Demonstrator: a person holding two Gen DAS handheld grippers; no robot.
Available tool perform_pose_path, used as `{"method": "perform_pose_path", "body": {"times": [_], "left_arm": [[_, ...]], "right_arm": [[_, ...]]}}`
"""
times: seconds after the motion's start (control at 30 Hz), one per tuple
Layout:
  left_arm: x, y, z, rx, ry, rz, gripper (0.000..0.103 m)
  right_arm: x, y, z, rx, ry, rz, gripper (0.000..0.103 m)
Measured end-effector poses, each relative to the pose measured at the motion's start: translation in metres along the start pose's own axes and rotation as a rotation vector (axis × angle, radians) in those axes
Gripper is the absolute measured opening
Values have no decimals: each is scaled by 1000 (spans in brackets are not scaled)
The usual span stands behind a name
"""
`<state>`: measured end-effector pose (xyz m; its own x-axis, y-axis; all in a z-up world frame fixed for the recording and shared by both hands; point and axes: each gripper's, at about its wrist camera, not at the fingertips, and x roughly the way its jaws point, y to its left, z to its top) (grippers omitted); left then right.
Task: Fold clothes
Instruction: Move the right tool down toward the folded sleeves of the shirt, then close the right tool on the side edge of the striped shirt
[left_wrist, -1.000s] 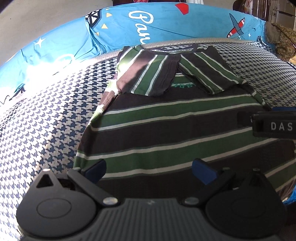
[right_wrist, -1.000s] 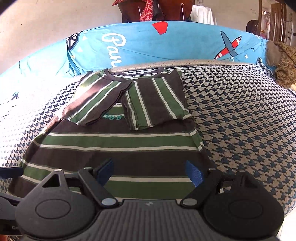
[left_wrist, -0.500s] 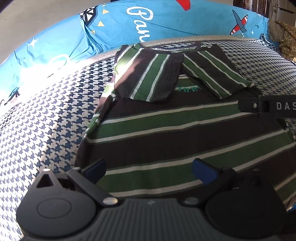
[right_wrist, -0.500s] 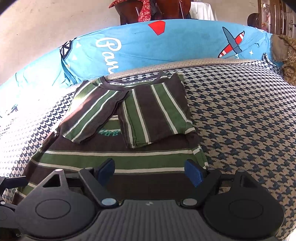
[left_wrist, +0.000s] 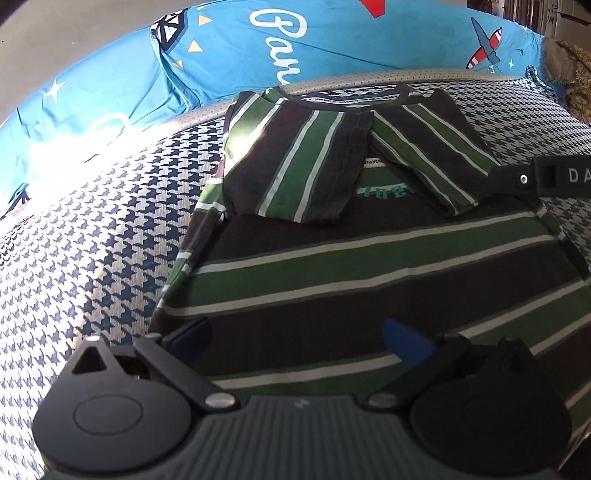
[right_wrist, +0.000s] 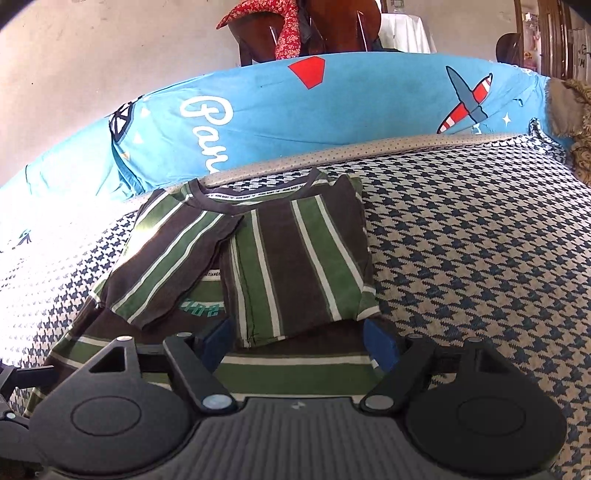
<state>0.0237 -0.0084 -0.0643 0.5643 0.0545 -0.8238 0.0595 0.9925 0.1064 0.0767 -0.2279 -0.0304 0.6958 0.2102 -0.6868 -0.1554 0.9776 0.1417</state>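
A soft knit T-shirt with dark brown, green and thin white stripes (left_wrist: 369, 266) lies flat on a bed covered in coarse blue-and-cream houndstooth weave (left_wrist: 92, 240), both short sleeves folded inward over the chest. Behind it lies a smooth bright blue cushion printed with white script and a red aeroplane (right_wrist: 332, 110). The left gripper (left_wrist: 297, 338) hangs over the shirt's lower part, jaws wide and empty; the right gripper (right_wrist: 299, 341), equally wide, sits nearer the sleeves. Only the right view shows the plaster wall (right_wrist: 92, 66) and dark wooden furniture (right_wrist: 332, 33); only the left shows the black bar lettered "DA" (left_wrist: 546, 177).
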Motion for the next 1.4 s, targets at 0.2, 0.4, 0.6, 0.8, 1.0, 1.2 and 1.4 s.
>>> {"method": "perform_pose_path", "body": {"times": [0.2,0.4,0.6,0.8,1.0,1.2,1.4], "left_arm": [[11,4,13,-33,15,-9,103],[14,11,21,-50,10,-2,103],[11,14,21,-47,4,-14,103],[8,11,21,-41,-3,-25,103],[7,13,21,-50,4,-27,103],[8,14,19,-51,8,-30,103],[9,15,19,-50,12,-30,103]], "right_arm": [[16,-18,13,27,-1,13,78],[37,-33,17,76,17,18,78],[54,-43,19,104,15,27,77],[65,-45,19,92,11,30,71],[72,-44,21,70,-15,35,54],[73,-52,23,129,-23,58,19],[73,-57,23,170,-19,73,18]]}}
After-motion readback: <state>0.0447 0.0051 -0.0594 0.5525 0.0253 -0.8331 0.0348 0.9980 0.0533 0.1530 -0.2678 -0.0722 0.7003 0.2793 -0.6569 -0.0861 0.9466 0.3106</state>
